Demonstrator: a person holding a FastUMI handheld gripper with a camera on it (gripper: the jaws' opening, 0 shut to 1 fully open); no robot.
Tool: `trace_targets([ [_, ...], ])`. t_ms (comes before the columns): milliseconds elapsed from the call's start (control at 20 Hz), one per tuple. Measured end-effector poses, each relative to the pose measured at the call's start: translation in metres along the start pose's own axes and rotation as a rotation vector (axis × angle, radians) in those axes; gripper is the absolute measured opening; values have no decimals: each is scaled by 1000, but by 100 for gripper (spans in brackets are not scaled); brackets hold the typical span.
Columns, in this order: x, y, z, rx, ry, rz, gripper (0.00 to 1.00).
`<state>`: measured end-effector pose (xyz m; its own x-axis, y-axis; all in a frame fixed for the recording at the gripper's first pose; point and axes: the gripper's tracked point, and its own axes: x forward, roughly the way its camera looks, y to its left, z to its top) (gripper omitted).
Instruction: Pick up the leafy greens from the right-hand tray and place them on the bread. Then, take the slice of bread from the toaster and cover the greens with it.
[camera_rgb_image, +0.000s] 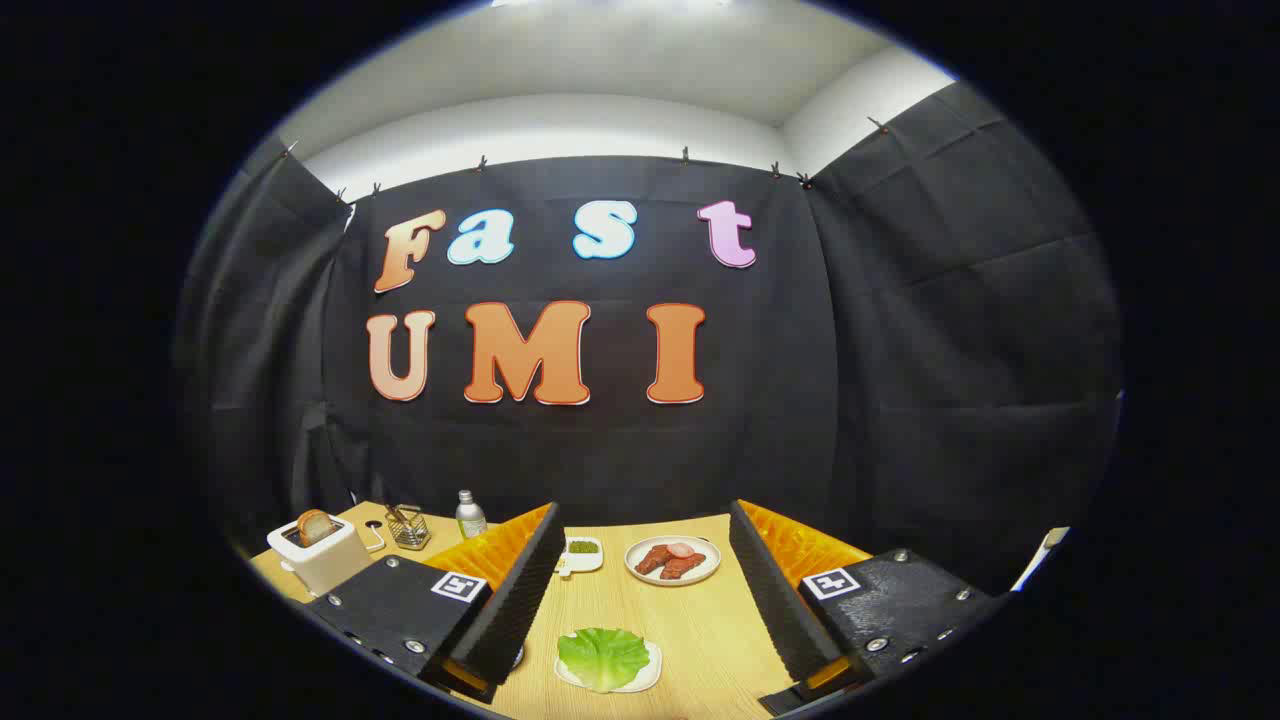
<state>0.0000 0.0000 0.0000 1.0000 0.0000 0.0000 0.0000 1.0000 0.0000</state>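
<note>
Hovering above wooden surface (690, 630), hand-held gripper (640, 610) spread wide, fingers well apart, nothing between pads, grasping nothing. Leafy greens (603, 657) lying flat on small white tray (650, 672), close in, between the two fingers & a bit nearer left finger (515, 600) than right finger (775, 600); low toward fingers' base, not out past tips. Leaf broad, roughly round w/ slight long axis across the finger gap, so no strong orientation demand on grasp. Beyond the fingers: white plate (672, 560) w/ reddish meat slices, roughly centred in gap, plus small white dish (582, 555) w/ something dark green just beside left fingertip. Bread base for the stack: cannot tell from here, maybe hidden under left finger. Far left, beyond left finger: white toaster (320, 555) w/ bread slice (315, 526) standing up in slot, wire basket (408, 527) & small bottle (470, 514) behind it. Judging stage: very start, greens untouched, toast not yet pulled. Next move likely: tipping down and drawing back slightly, nudging left so leaf sits centred, then closing on leaf edge. Risk: thin, floppy leaf, easy to pinch the tray rim instead or drag tray along.
</note>
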Motion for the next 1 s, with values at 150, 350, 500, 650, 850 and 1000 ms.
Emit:
trace_targets([
  [150, -5, 10, -3, -16, 30, -7, 99],
  [350, -6, 36, -18, 21, 89, 51, 99],
  [500, -1, 39, -17, 18, 78, 67, 99],
  [650, 5, 41, -21, 2, 74, 81, 99],
  [850, 18, 42, -27, -2, 81, 89, 99],
  [1000, 24, 46, -30, -7, 87, 100, 99],
])
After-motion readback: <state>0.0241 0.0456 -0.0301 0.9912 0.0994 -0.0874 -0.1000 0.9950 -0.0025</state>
